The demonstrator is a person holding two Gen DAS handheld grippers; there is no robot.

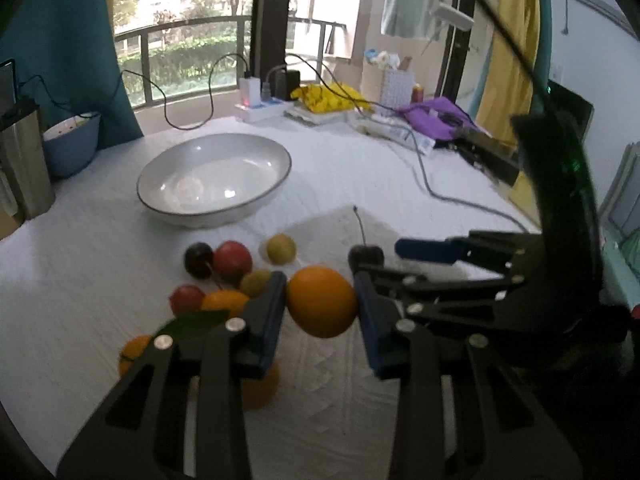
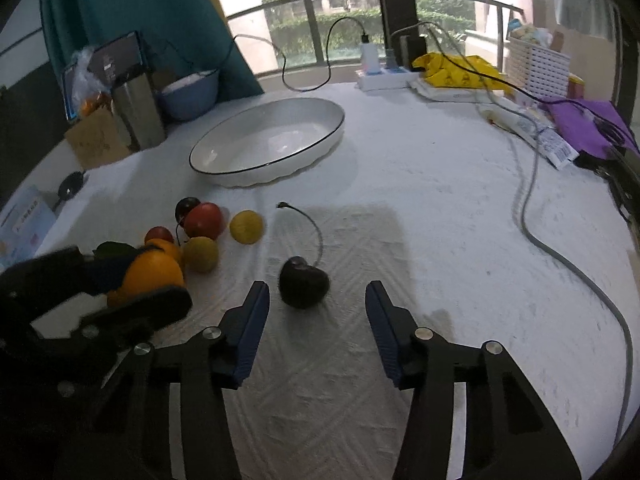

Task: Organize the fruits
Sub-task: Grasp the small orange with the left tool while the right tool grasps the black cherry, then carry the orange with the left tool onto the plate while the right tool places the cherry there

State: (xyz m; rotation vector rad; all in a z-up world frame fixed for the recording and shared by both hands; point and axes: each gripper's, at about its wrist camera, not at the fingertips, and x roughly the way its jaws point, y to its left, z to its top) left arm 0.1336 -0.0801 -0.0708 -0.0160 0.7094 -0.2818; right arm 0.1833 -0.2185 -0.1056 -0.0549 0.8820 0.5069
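My left gripper (image 1: 322, 300) is shut on an orange (image 1: 321, 301), held just above the white cloth; it also shows in the right wrist view (image 2: 152, 274). My right gripper (image 2: 316, 300) is open around a dark cherry (image 2: 303, 282) with a long stem, which lies on the cloth between the pads; the cherry also shows in the left wrist view (image 1: 366, 256). A cluster of fruit (image 2: 202, 220) lies to the left: red, yellow and orange pieces and another dark cherry. An empty white oval bowl (image 2: 320, 109) stands behind them.
A grey cable (image 2: 560, 252) runs across the right side of the table. A steel canister (image 2: 138, 114), a blue bowl (image 2: 192, 94), a power strip (image 2: 384, 76), yellow bags and purple cloth line the far edge.
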